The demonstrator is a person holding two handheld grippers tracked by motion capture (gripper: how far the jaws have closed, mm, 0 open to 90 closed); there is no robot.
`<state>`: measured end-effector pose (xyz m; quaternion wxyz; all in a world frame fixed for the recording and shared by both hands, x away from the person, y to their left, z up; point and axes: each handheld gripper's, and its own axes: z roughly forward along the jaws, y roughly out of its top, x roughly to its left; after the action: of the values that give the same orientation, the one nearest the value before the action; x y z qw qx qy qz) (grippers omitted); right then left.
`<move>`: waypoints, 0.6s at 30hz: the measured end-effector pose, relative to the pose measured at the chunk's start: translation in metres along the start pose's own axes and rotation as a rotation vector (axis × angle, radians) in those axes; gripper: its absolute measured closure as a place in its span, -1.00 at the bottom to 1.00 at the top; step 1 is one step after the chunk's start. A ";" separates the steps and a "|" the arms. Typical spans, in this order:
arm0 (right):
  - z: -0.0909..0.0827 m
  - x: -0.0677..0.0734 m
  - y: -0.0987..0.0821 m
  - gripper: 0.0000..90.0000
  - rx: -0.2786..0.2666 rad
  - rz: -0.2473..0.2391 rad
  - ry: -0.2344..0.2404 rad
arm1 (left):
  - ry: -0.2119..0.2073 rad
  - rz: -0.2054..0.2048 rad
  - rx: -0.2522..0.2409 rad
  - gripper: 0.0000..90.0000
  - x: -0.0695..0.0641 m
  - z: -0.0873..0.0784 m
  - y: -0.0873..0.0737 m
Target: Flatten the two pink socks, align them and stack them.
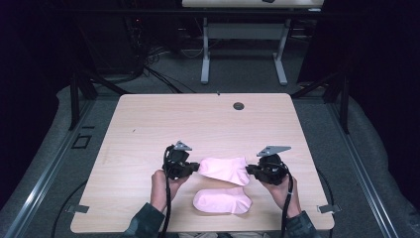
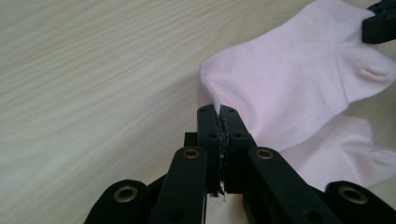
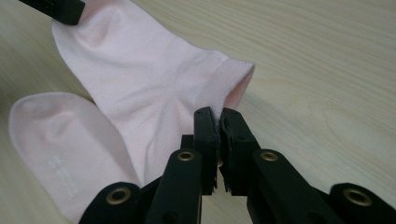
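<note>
Two pink socks sit toward the six o'clock edge of the pale wooden surface. One, the held sock, is stretched between the grippers: the left gripper has its jaws clamped tight on the sock's edge at nine o'clock, and the right gripper has its jaws pinched on the open cuff at three o'clock. Seen from the left gripper view, a thin fold of held sock rises from between the pressed jaws. At six o'clock of it, the second sock lies flat on the surface, just beside and partly under the held one in the right gripper view.
</note>
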<state>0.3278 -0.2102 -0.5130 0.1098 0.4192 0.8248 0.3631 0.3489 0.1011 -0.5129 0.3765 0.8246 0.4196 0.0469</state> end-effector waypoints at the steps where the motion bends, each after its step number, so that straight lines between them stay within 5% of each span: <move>1: -0.008 0.004 -0.001 0.90 -0.001 -0.019 0.007 | -0.037 -0.028 -0.012 0.97 -0.003 -0.006 -0.005; 5: -0.020 0.016 -0.005 0.90 0.013 -0.039 0.013 | -0.101 -0.069 -0.009 0.97 -0.007 -0.013 -0.022; 11: -0.027 0.030 -0.020 0.90 0.070 -0.067 0.050 | -0.108 -0.079 0.020 0.97 -0.017 -0.018 -0.050; 18: -0.007 0.032 -0.045 0.89 0.124 -0.051 0.078 | -0.074 -0.061 0.061 0.96 -0.025 -0.008 -0.069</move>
<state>0.2768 -0.2060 -0.5347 0.0605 0.3894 0.8599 0.3245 0.2850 0.1125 -0.5469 0.3675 0.8236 0.4319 -0.0080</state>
